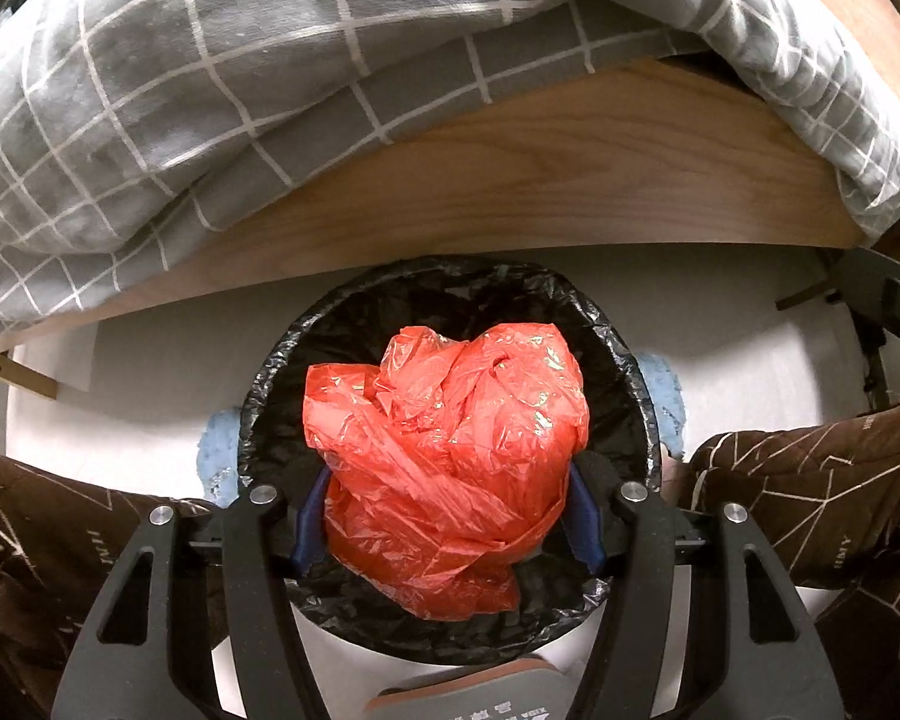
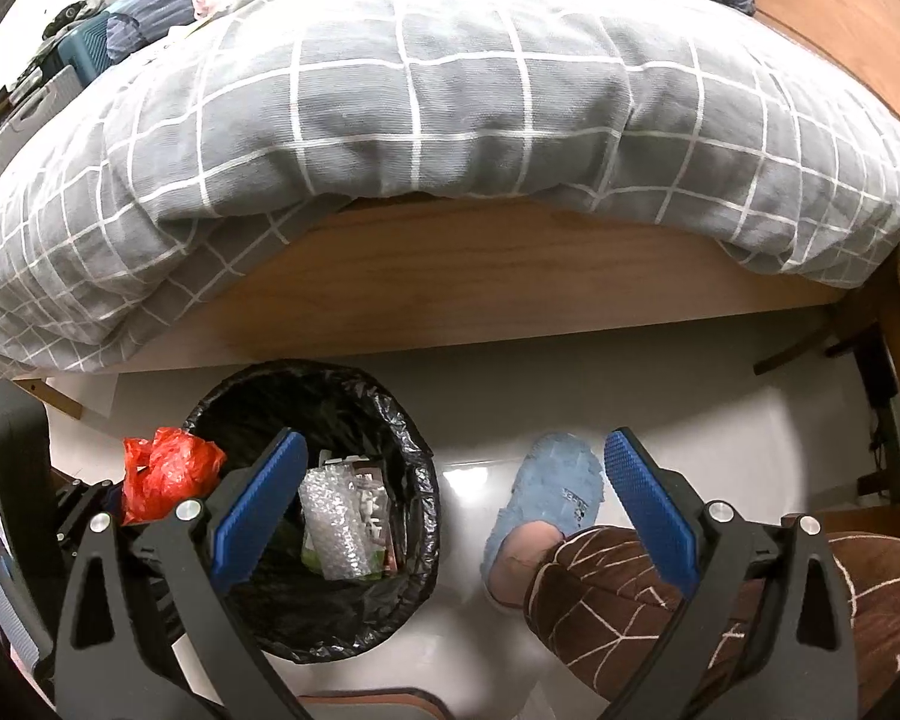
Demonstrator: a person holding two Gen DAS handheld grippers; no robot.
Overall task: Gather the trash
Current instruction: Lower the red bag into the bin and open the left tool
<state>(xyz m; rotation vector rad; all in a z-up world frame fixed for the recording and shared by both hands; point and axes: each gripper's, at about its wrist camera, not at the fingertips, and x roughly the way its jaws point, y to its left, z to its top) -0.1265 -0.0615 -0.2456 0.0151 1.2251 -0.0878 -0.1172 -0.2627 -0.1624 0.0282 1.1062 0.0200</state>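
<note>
The left gripper (image 1: 447, 516) had its blue-padded fingers (image 1: 309, 525) pinching a crumpled red plastic bag (image 1: 450, 456), which bulged up and out between them. The bag was thin, glossy and heavily creased, translucent at the folds. It hung directly above the mouth of a round trash bin (image 1: 642, 396) lined with a black bin liner (image 1: 354, 606) folded over the rim.

The right gripper (image 2: 450, 510) held nothing; its fingers (image 2: 648, 504) were spread wide, one over the bin's near side, the other above the person's foot. From this view the bin (image 2: 414, 468) held a wad of bubble wrap (image 2: 336, 528) lying on green and brown packaging (image 2: 390, 564), with small white pieces beside it.

The bin stood on a pale tiled floor (image 2: 660, 396) just beside a wooden bed frame (image 2: 450, 294). A grey checked duvet (image 2: 450, 102) draped over the bed's edge. A fluffy blue slipper (image 2: 558, 486) sat near the bin, with brown patterned trouser legs (image 2: 630, 594) on either side.
</note>
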